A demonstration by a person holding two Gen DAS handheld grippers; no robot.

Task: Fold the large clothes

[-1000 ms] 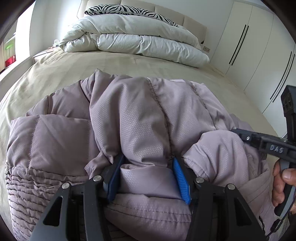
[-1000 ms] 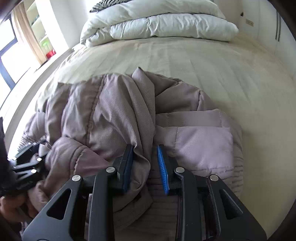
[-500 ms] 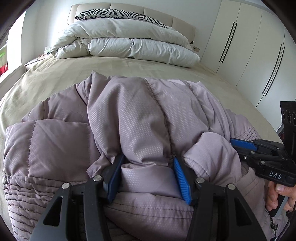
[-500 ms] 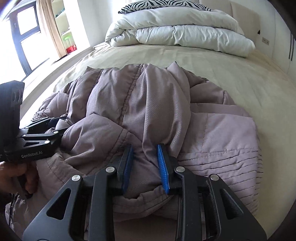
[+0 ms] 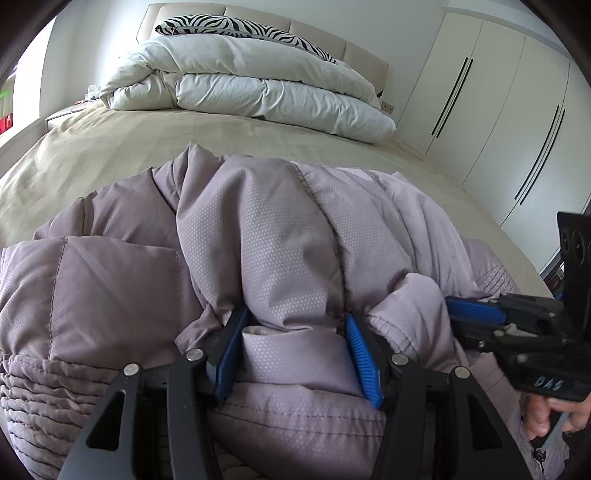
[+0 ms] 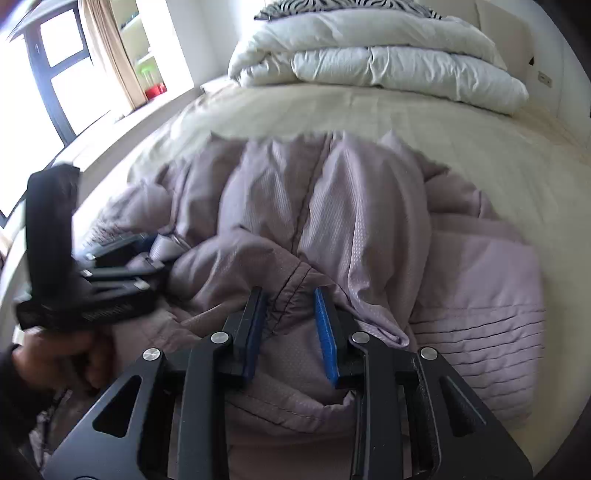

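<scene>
A mauve quilted puffer jacket [image 5: 280, 236] lies bunched on the beige bed [image 5: 110, 155]. My left gripper [image 5: 295, 325] is shut on a thick fold of its near edge, with the blue pads [image 5: 362, 362] pressed into the cloth on both sides. In the right wrist view the jacket [image 6: 362, 206] fills the middle, and my right gripper [image 6: 288, 299] is shut on a narrower stitched fold. Each gripper shows in the other's view: the right gripper [image 5: 476, 314] at the far right, the left gripper [image 6: 122, 258] at the left, both close together along the same edge.
A folded white duvet [image 5: 240, 85] with a zebra pillow [image 5: 240, 27] sits at the head of the bed. White wardrobe doors [image 5: 498, 110] line the right side. A window with a curtain [image 6: 55, 74] is on the left. A hand [image 5: 543, 417] holds the right gripper.
The right gripper has swung sideways with its fold and rolled, ending nearer the left gripper. The left gripper has kept its hold and barely moved.
</scene>
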